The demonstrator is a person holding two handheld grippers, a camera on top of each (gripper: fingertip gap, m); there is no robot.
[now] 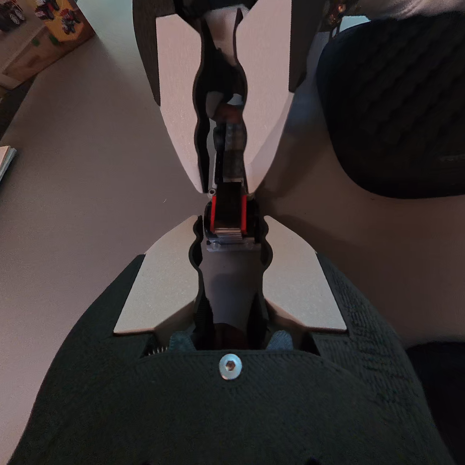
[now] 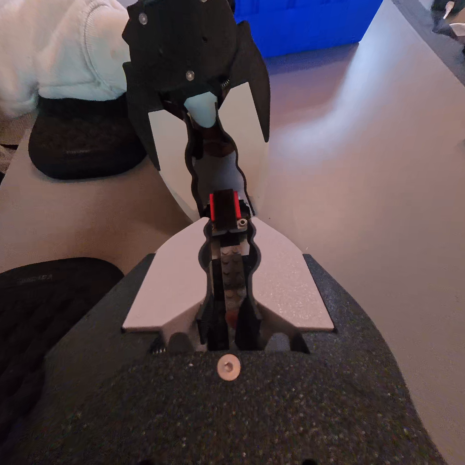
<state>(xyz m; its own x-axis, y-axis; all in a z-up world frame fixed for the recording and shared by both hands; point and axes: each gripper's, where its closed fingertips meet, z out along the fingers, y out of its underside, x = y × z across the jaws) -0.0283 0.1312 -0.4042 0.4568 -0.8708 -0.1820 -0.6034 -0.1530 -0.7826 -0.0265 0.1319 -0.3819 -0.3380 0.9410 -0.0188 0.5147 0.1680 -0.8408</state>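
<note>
At the upper left of the left wrist view a cardboard box (image 1: 42,42) sits on the pale desk (image 1: 88,201). At centre, the left claw (image 1: 231,226) closes around the near end of a black, red and grey brick model (image 1: 228,214). From the top, the right claw (image 1: 227,186) grips its far end. A black cushion (image 1: 392,100) lies upper right.
</note>
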